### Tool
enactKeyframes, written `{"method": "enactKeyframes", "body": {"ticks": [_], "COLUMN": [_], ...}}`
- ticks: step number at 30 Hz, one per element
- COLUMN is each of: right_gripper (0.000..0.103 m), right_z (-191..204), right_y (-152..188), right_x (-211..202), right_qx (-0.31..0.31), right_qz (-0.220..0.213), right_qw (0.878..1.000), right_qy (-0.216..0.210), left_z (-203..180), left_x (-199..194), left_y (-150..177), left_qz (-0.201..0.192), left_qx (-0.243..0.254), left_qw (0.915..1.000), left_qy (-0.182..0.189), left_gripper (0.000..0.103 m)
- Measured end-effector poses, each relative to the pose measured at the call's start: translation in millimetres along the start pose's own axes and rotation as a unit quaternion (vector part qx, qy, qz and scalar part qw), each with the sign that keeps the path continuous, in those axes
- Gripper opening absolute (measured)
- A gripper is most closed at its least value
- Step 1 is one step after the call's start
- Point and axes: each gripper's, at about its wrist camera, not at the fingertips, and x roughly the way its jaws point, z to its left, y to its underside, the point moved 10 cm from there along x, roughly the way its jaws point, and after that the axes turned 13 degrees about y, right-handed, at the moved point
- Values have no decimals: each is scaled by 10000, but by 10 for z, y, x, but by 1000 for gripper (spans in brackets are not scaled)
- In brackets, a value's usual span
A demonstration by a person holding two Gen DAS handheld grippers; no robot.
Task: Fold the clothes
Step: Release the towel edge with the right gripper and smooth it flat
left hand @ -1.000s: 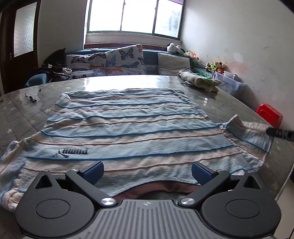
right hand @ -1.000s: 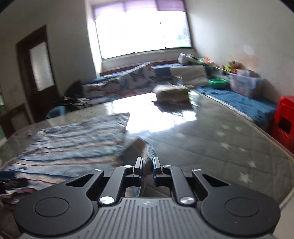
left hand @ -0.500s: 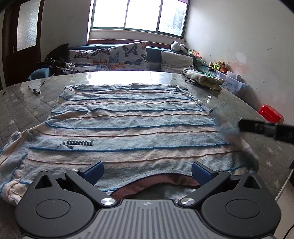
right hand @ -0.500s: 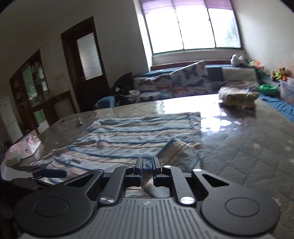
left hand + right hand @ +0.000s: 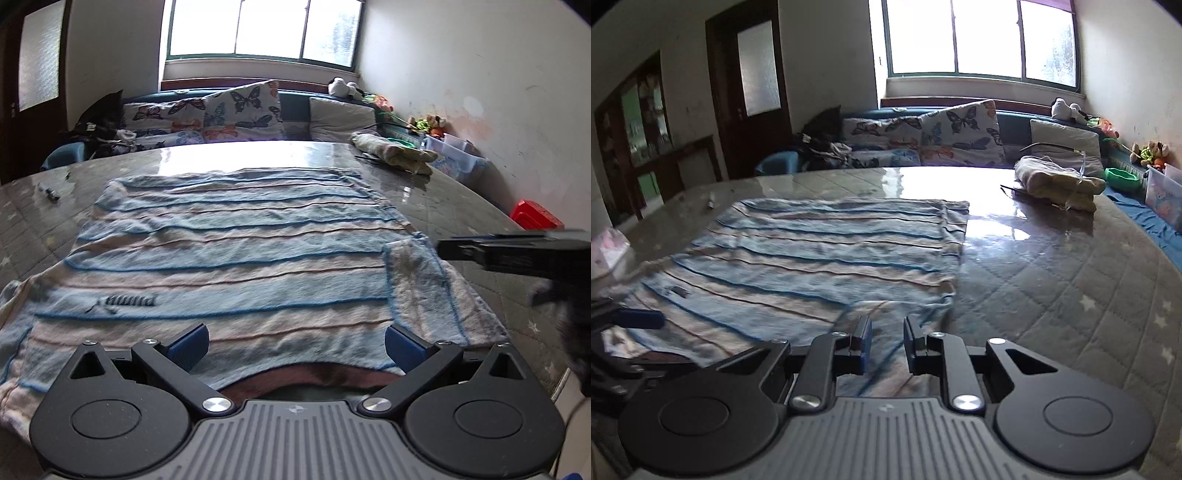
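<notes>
The striped shirt (image 5: 229, 266) lies flat across the table (image 5: 458, 199), its right sleeve (image 5: 421, 288) folded inward. The right gripper (image 5: 886, 339) jaws are opening, letting it go; the left gripper (image 5: 295, 341) hovers at the collar edge, jaws wide and empty, likely ready for the other sleeve.

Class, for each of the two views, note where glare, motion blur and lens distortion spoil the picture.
Left wrist view: the window is blown out, glare whitens the far table, the right tool is smeared by motion, and the corners go dark and curved. Right wrist view: glare lies on the table right of the striped shirt, whose near edge is blurred; the door frame bows.
</notes>
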Motion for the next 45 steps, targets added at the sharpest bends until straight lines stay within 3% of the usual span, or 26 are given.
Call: {"method": "enactKeyframes", "body": {"ticks": [11, 20, 27, 33, 40, 45], "right_gripper": [18, 19, 20, 20, 25, 26], "right_z": [-12, 123, 249, 180, 164, 224], "right_y": [4, 7, 13, 105, 386, 363], "right_x": [502, 287, 414, 144, -173, -225], "right_qx": [-299, -482, -633, -653, -892, -827], "right_qz": [206, 48, 101, 124, 162, 89], "right_qw": [9993, 9987, 9978, 9975, 9957, 9963], "right_qy": [96, -162, -155, -234, -196, -208], "left_z": [-203, -272, -261, -262, -181, 59], "left_x": [329, 408, 438, 419, 318, 61], "left_y": [-44, 31, 65, 74, 70, 55], "left_qz": [232, 343, 402, 363, 262, 45], "left_qx": [284, 435, 558, 601, 477, 211], "left_qw": [9993, 9984, 9976, 9975, 9984, 9989], "left_qy": [68, 66, -32, -47, -134, -405], "left_gripper": [103, 103, 103, 103, 103, 103]}}
